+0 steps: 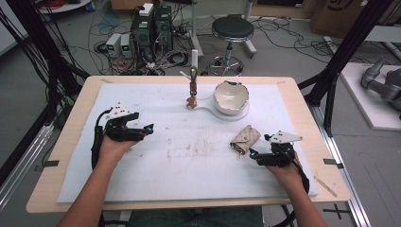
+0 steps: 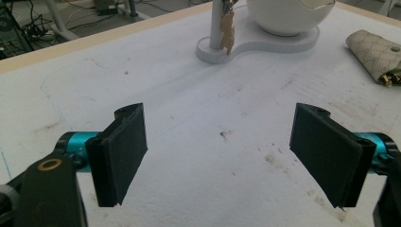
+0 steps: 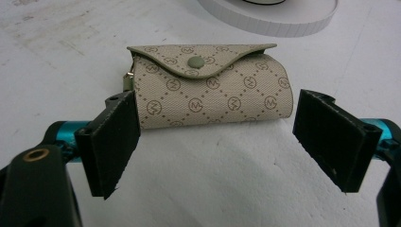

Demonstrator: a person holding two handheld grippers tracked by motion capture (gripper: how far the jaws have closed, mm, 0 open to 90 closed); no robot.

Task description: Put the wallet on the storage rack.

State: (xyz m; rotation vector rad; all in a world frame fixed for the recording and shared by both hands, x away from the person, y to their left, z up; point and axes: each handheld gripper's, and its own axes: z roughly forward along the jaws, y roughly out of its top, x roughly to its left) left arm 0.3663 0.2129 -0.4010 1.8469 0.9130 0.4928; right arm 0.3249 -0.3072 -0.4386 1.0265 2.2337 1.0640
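A small beige patterned pouch (image 1: 245,138) with a snap flap lies on the white mat right of centre. In the right gripper view the pouch (image 3: 213,97) lies just beyond the jaws, flap up and snapped. My right gripper (image 1: 254,154) is open, close in front of the pouch, nothing between its jaws (image 3: 217,146). My left gripper (image 1: 148,129) rests open on the left of the mat, over bare surface (image 2: 217,151). A white stand (image 1: 222,112) at the back holds a cracked white bowl (image 1: 231,96) and a post with a brown key fob (image 1: 191,101).
The white mat (image 1: 179,156) covers most of the wooden table (image 1: 61,142). Beyond the far edge are a stool (image 1: 232,30), computer boxes (image 1: 151,28) and cables on the floor. Black frame posts stand at both sides.
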